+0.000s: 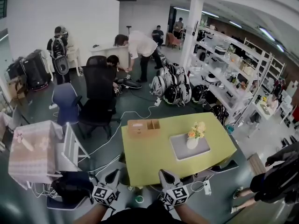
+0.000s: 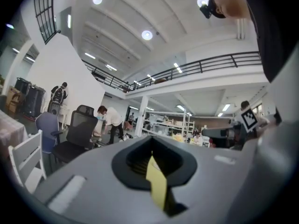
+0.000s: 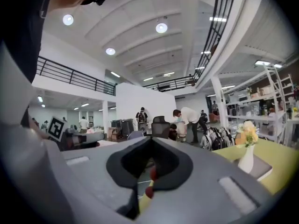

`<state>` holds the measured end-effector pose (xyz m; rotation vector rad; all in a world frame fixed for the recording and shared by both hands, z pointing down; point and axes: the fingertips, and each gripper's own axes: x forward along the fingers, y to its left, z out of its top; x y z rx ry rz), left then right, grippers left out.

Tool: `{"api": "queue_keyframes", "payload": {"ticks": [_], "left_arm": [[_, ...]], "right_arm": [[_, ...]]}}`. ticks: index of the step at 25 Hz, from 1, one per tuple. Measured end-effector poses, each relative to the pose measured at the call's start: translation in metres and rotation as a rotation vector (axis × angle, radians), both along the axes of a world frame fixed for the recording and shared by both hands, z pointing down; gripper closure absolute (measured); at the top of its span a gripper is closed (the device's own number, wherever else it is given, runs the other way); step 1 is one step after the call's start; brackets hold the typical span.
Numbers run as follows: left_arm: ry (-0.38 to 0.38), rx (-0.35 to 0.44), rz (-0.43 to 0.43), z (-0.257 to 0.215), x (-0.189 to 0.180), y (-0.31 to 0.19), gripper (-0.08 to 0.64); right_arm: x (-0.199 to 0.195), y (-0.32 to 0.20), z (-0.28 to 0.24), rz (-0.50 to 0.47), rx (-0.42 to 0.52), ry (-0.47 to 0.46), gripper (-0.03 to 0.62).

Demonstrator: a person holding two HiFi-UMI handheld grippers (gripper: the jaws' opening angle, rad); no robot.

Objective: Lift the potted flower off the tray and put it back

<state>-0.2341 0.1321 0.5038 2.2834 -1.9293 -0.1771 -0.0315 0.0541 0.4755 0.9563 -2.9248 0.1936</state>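
**Flower on its tray, both grippers empty and near me**

The potted flower, yellow and orange blooms in a small white pot, stands upright on the grey tray; the tray lies flat on the right half of the yellow-green tabletop, and a low wooden box sits at the far left of that same top, apart from the tray.

My left gripper hangs off the near edge of the tabletop, close to my body; its own view shows the two jaws pressed together with nothing between them, only a strip of yellow tape at the seam. My right gripper is beside it, also at the near edge; its jaws are closed tight on nothing, and in its view the flower shows off to the right, well apart from the jaws. Both point level across the room, not down at the tray.

As I judge it, the pot is where the task wants it at the end, which is also where it would be at the start; from how things lie I cannot tell whether the lift and return are done or not yet begun. Nothing is held, nothing is tipped, the pot sits squarely inside the tray. If the lift is left to do, I must open a gripper, reach across the tabletop to the right, and take the pot.
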Motion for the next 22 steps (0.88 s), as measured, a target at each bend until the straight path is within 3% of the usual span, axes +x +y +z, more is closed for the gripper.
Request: {"api": "queue_keyframes", "payload": {"ticks": [4,10,22], "left_arm": [[-0.002,0.006,0.020,0.005,-0.001,0.019,0.552],[0.013,-0.011,0.032,0.012,-0.003,0.036,0.552],[0.040,-0.026,0.022,0.018,-0.020,0.057,0.552]], "right_arm": [[-0.029,0.036,0.003,-0.062,0.046,0.057,0.588],[-0.045,0.058,0.004,-0.083,-0.006,0.032,0.588],[-0.075,0.079,0.006,-0.116,-0.004,0.023,0.588]]}}
